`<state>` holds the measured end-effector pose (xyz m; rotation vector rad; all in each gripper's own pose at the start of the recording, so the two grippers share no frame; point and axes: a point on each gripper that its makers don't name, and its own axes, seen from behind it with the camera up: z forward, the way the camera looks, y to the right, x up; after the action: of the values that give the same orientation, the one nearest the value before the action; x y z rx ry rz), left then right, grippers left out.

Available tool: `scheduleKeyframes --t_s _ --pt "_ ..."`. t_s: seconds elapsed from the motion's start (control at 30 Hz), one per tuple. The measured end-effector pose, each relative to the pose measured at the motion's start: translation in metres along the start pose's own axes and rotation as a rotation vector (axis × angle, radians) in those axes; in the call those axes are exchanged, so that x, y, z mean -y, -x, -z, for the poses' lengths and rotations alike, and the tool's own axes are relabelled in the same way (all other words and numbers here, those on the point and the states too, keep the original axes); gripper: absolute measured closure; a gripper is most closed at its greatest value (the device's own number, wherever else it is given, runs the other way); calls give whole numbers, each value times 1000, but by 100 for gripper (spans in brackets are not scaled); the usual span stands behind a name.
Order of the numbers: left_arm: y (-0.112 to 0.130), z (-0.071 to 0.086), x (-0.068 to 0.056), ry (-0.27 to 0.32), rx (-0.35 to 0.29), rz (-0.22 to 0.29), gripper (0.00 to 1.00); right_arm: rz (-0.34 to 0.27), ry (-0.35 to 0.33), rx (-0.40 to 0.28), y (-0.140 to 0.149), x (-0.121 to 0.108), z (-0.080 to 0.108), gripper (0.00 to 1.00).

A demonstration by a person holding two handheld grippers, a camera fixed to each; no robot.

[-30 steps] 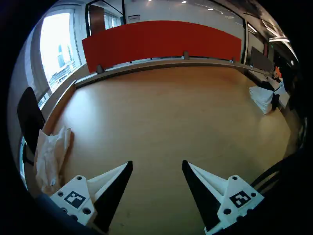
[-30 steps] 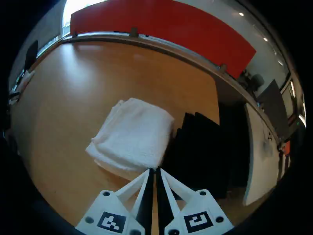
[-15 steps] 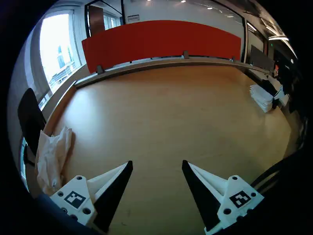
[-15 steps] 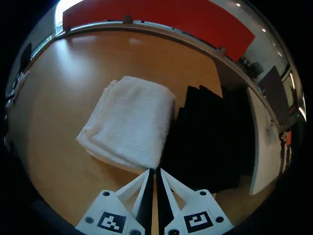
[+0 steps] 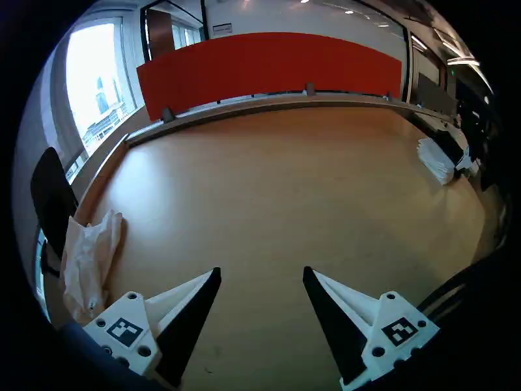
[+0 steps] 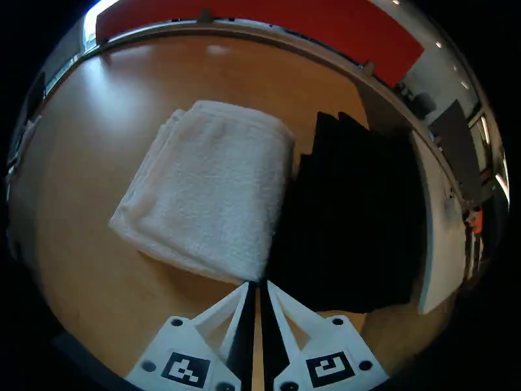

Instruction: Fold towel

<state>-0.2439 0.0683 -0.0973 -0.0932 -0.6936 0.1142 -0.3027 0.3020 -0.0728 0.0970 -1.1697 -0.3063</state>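
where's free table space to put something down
Widest bare patch: the table ahead of the left gripper, bordered by the crumpled bundle, the red divider and the towel far right. Crowded there: towel beside a black cloth, right gripper close before them.

**Camera setup, both views**

Left gripper view: the camera sits low behind the left gripper (image 5: pixel 261 270). It faces roughly level across the wooden table (image 5: pixel 280 189) toward the red partition (image 5: pixel 267 65) on the far edge, with a window (image 5: pixel 94 85) at left. Wide, distant look.

Right gripper view: the camera sits behind the right gripper (image 6: pixel 257 284), tilted steeply down, close over the white towel (image 6: pixel 208 189) and black stack (image 6: pixel 352 215).

Shared: the wooden table and the red partition.
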Motion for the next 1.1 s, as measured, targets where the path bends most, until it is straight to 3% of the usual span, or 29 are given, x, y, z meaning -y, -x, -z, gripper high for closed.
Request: scheduleKeyframes --t_s 0.33,0.5,0.57,0.7,0.9,1.03,1.1 --pt "1 0 1 -3 3 1 7 0 10 6 2 1 -3 92" --pt "1 -1 0 0 4 0 7 5 8 -2 2 1 -1 83" --pt "1 -1 0 2 4 -1 7 10 4 -10 1 3 2 71" --pt "0 -2 -1 5 2 -2 7 21 -20 -25 -1 10 6 40" --pt "-2 -3 -3 11 -2 0 7 34 -24 -37 0 15 11 28" --pt "-2 -3 -3 11 -3 1 7 36 -37 -56 -4 21 16 12" --pt "-1 -2 -3 11 -3 3 7 36 -39 -66 -7 23 18 12"
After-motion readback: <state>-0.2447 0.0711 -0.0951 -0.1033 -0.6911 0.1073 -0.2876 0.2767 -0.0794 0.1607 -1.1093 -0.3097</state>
